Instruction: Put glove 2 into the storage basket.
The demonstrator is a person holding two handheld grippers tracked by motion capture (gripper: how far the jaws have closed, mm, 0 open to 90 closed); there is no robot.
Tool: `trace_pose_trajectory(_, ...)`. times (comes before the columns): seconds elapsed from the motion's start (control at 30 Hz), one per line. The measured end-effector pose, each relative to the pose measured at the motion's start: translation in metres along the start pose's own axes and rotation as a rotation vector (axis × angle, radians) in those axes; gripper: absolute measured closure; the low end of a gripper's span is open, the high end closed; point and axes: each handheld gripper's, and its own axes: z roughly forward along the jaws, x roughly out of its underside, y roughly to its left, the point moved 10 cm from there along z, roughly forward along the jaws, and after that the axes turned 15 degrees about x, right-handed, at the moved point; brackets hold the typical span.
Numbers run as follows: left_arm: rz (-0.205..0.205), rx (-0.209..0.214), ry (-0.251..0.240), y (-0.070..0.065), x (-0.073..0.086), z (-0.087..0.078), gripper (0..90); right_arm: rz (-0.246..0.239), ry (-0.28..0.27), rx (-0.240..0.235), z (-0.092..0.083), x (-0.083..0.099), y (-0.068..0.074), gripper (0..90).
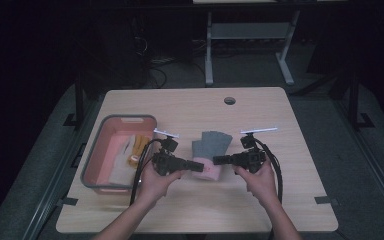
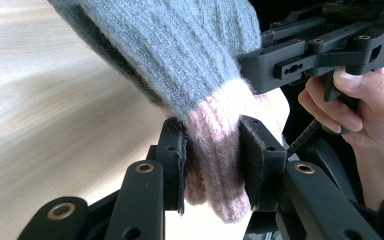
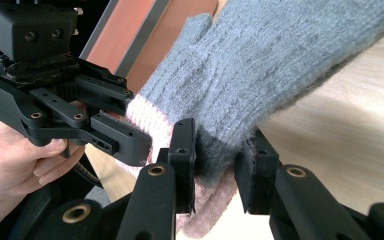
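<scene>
One glove point(image 1: 209, 150), grey with a pink cuff, lay near the middle of the wooden table point(image 1: 290, 165), between two hand-held grippers. The left gripper point(image 1: 196, 166) was clamped on the pink cuff; the left gripper view showed the knit squeezed between its pads point(image 2: 179, 157). The right gripper point(image 1: 219, 160) was closed on the same glove where grey meets pink, its own view showing the fabric pinched between its jaws.

Just left of the left hand point(image 1: 156, 181) stood one grey-rimmed bin point(image 1: 98, 145) with a reddish inside, holding pale and yellow cloth items point(image 1: 132, 150) too small to count. Nothing stood between the grippers and the glove. A round hole point(image 1: 229, 100) sat at the table's far edge, and a second desk's white legs point(image 1: 209, 50) stood on the floor beyond.

The high view gave the whole layout but not the grip. Each gripper view showed the bite closely, plus the opposite gripper point(image 2: 320, 50) and the fingers point(image 3: 15, 160) holding it. The right gripper view also caught the bin's rim point(image 3: 130, 35) behind the glove.
</scene>
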Motion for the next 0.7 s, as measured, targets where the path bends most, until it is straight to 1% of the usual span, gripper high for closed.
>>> trace_pose_trajectory(0.2, 0.008, -0.008, -0.007, 0.001, 0.000, -0.012, 65.8, -0.007, 0.005, -0.021, 0.005, -0.004, 0.008, 71.6)
trace_pose_trajectory(0.23, 0.004, -0.011, -0.009, 0.001, 0.000, -0.013, 65.8, -0.012, 0.006, -0.021, 0.006, -0.005, 0.009, 71.6)
trace_pose_trajectory(0.27, 0.009, -0.011, -0.010, 0.001, 0.000, -0.015, 65.8, -0.013, 0.009, -0.022, 0.007, -0.006, 0.011, 71.6)
trace_pose_trajectory(0.33, 0.001, -0.010, -0.018, 0.001, 0.001, -0.020, 65.8, -0.020, 0.012, -0.020, 0.008, -0.007, 0.015, 71.5)
trace_pose_trajectory(0.4, 0.007, -0.009, -0.021, 0.001, 0.001, -0.024, 65.8, -0.029, 0.012, -0.023, 0.009, -0.010, 0.019, 71.6)
trace_pose_trajectory(0.5, 0.003, -0.012, -0.035, 0.000, 0.000, -0.031, 65.8, -0.035, 0.013, -0.030, 0.011, -0.013, 0.025, 71.5)
trace_pose_trajectory(0.57, 0.011, -0.015, -0.038, 0.001, -0.001, -0.036, 65.8, -0.040, 0.013, -0.034, 0.013, -0.016, 0.029, 71.5)
trace_pose_trajectory(0.7, 0.007, -0.014, -0.052, 0.000, -0.001, -0.045, 65.8, -0.055, 0.013, -0.037, 0.016, -0.021, 0.037, 71.5)
